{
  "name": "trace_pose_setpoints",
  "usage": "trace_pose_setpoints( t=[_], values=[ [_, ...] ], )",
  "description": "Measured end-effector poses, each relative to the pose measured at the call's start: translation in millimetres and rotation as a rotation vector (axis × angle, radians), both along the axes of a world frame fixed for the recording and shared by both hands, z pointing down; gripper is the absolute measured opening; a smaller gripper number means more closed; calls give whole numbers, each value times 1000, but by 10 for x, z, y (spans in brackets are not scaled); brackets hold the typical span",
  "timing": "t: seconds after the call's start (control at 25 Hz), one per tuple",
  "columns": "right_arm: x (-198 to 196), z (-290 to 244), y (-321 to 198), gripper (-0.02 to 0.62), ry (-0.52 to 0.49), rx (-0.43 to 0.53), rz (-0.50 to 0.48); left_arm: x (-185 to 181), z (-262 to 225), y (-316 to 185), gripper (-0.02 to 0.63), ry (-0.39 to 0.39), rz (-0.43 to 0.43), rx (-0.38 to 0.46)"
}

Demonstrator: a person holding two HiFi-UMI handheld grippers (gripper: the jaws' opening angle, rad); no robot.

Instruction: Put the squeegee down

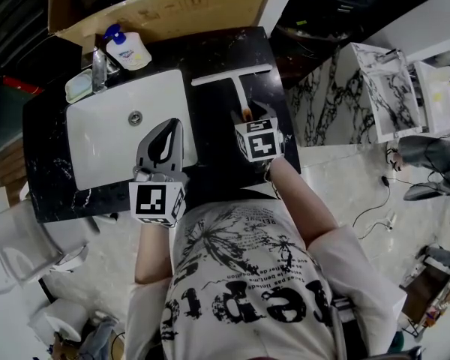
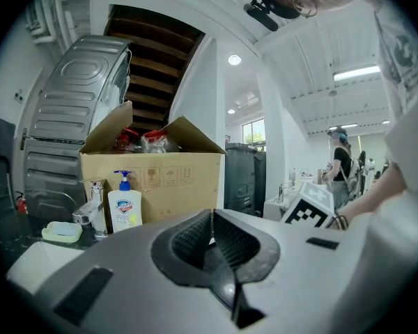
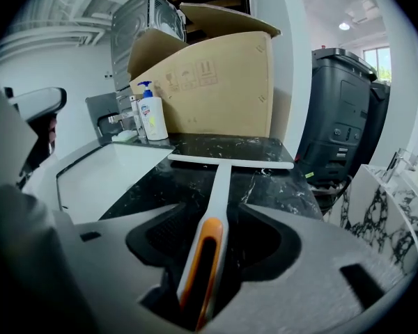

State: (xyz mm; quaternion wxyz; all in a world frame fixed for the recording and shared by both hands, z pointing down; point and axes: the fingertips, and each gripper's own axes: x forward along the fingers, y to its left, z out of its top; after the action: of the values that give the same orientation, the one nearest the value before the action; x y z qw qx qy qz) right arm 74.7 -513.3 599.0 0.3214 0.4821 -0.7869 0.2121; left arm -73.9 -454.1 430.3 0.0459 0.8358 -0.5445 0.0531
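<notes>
Right gripper (image 3: 216,223): jaws spread, pads clear of the handle on both sides; nothing clamped.
Squeegee (image 3: 219,186): blade rests on counter (image 1: 219,47); orange handle end sits in the jaw gap.
Long axis: in the head view the handle runs from the jaws toward 12 o'clock, with the blade crosswise at the far end, roughly 9 to 3.
Left gripper (image 2: 212,236): jaws closed together, empty; at 9 o'clock of the right one, over sink (image 1: 105,137).
Nearer hand: right.
Judgement: placement looks done; back out toward 6 o'clock, along the handle, so as not to drag it.
</notes>
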Motion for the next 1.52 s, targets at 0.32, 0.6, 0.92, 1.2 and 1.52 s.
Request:
trace_pose_setpoints(
  t=[0.32, 0.6, 0.92, 1.2, 1.52],
  values=[
    [40, -635, -7, 99, -166, 180, 16, 41, -19, 38, 14, -18, -8, 9],
    [57, -1592, 9, -6, -278, 453, -25, 43, -328, -8, 13, -39, -19, 57],
    [99, -2434, 142, -6, -362, 685, -68, 10, -653, -72, 14, -54, -36, 122],
    [126, -2599, 196, -7, -406, 773, -113, 30, -795, -120, 13, -60, -34, 155],
    [141, -2510, 175, -8, -386, 758, -125, 121, -814, -159, 14, -53, -22, 157]
  ],
)
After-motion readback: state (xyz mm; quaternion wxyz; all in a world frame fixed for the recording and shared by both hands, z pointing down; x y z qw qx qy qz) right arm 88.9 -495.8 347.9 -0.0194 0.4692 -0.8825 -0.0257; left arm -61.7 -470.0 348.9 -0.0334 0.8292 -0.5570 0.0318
